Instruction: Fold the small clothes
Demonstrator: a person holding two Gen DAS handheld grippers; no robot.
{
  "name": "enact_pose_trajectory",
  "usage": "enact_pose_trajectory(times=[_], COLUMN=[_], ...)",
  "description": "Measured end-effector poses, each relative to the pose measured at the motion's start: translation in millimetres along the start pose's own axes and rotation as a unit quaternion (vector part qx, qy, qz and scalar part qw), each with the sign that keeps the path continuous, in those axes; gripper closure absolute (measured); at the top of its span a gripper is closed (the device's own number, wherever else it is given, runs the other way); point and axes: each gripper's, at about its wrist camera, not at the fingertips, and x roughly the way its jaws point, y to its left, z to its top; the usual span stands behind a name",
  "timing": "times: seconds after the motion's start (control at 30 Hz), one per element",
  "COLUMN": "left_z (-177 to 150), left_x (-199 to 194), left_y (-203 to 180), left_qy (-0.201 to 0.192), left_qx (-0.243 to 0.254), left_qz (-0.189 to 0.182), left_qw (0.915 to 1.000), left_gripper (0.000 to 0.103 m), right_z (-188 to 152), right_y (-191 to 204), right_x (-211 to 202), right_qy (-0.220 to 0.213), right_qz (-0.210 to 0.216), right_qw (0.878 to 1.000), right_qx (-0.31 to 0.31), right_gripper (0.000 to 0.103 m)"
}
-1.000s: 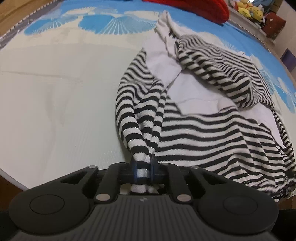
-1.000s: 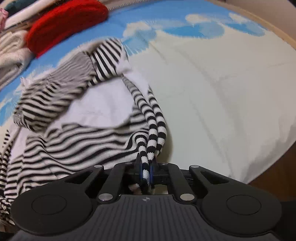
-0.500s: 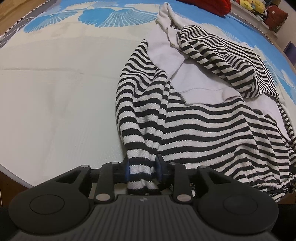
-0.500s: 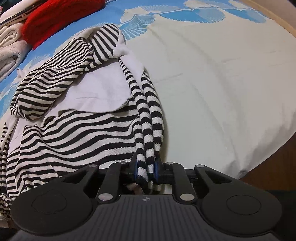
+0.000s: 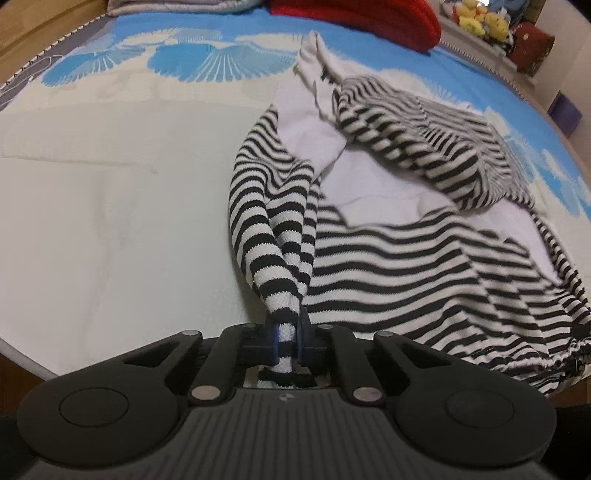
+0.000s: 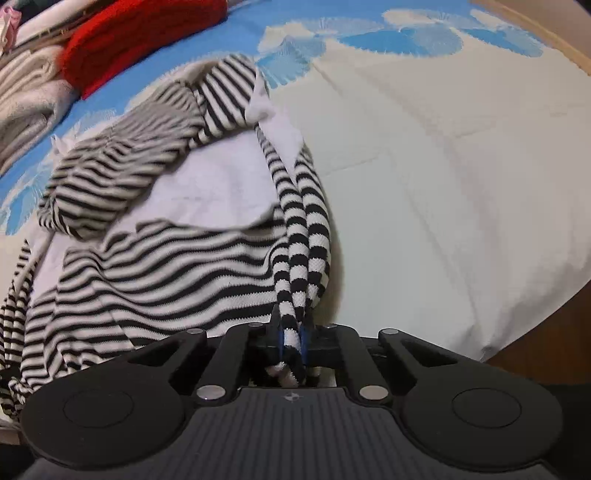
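A small black-and-white striped garment (image 5: 406, 266) with a white lining lies crumpled on the bed, near its front edge; it also shows in the right wrist view (image 6: 155, 258). My left gripper (image 5: 287, 339) is shut on a bunched striped corner of it, which stretches taut up from the jaws. My right gripper (image 6: 291, 338) is shut on another bunched striped corner at the garment's other side, also pulled taut. Both grips sit low, just above the bed's front edge.
The bed sheet (image 5: 110, 206) is pale with a blue shell pattern at the far side. A red knit item (image 6: 140, 40) and folded pale clothes (image 6: 26, 96) lie at the back. Stuffed toys (image 5: 480, 18) sit at the far right. The wooden bed edge (image 6: 546, 332) shows at the right.
Both grippers have lifted and pulled back with the striped corners, so the cloth is bunched tighter and tauter in the jaws. The left jaws have closed further on the fabric.
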Motion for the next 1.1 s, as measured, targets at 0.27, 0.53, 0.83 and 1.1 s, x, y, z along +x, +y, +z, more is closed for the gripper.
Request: enact_pose_trajectory(times=[0.27,0.53,0.83,1.1], left_z=[24.5,28.8,35.0,156.3], left_x=[-61.0,-145.0,-147.2,-7.7], left_y=[12.1,15.4,25.6,21.9], left_qy=[-0.064,-0.119,-0.068,-0.033], left_qx=[-0.032,-0.024,-0.061,-0.099], left_qz=[-0.058,-0.113,-0.177,-0.171], left_qw=[0.9957,0.9861,0.9799,0.9797], left_gripper=[0.095,0.096,0.095,0.094], right_z=[19.0,31.6,31.1,146.2], right_y=[0.0,-13.7,-35.1,-4.3], right_x=[-55.7,-130.3,-170.3,-60.6], right_qy=[-0.085,-0.135,-0.123,-0.077], right_qz=[0.049,0.138,0.160,0.155], right_qw=[0.995,0.981,0.979,0.983], right_qx=[-0.011,0.014,0.040,0.064], right_gripper=[0.098,0.098,0.098,0.098])
